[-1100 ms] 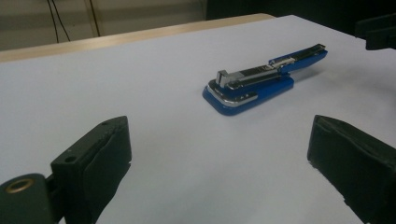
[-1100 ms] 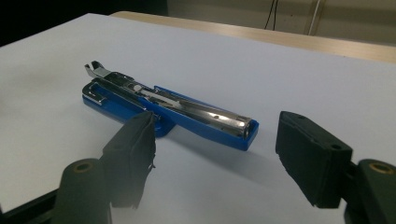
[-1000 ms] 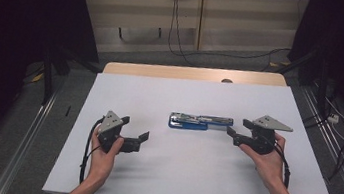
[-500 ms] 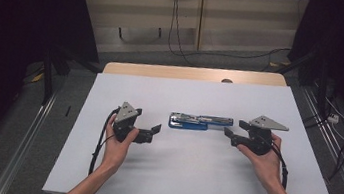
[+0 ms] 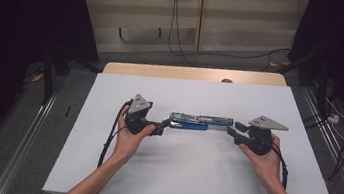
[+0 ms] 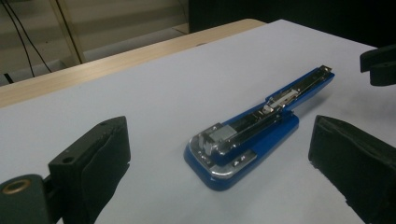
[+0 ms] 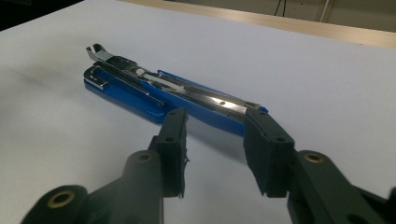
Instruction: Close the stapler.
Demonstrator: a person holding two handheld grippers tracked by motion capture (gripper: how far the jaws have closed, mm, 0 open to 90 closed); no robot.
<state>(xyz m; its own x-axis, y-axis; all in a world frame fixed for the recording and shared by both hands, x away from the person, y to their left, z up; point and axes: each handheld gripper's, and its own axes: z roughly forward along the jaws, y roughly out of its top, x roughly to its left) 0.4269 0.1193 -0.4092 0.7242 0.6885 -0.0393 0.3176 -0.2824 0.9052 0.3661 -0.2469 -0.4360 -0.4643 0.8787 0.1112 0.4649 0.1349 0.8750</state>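
Blue stapler (image 5: pixel 198 122) lies at frame centre on the white sheet (image 5: pixel 190 175), between both grippers.

Left gripper (image 5: pixel 160 128): released, jaws wide. Right gripper (image 5: pixel 232 130): unclamped, jaws just narrowing astride the stapler's end, contact unclear. Wooden table edge (image 5: pixel 188 74) above; path unobstructed.

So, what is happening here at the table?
A person holds a gripper in each hand, one at each end of a blue stapler that lies on the white table. The left gripper is wide open, with the stapler's broad end lying between its fingers, untouched. The right gripper has just been closing its fingers around the narrow end; they look very close to it, but I cannot tell if they press on it yet.
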